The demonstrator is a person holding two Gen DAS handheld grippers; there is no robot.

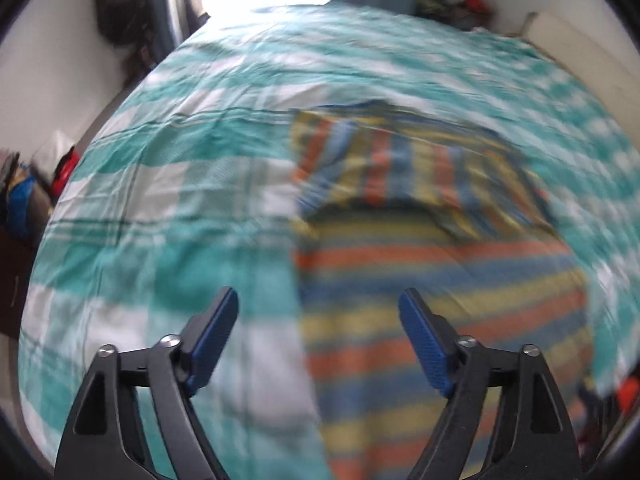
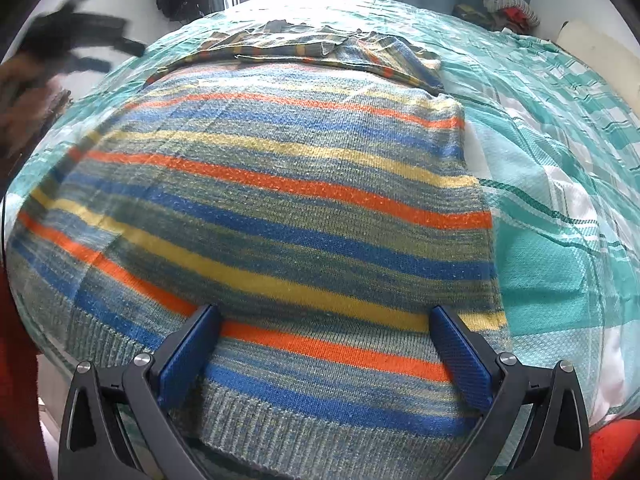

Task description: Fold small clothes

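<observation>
Striped sweater [image 2: 280, 208] lies flat on the checked bedspread [image 2: 560, 200].

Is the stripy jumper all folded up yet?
Not yet. Both sleeves of the stripy jumper already look folded in across its top. Nothing is held now: the left gripper and right gripper are both open. The body still lies flat on the bedspread, waiting to be folded.
</observation>
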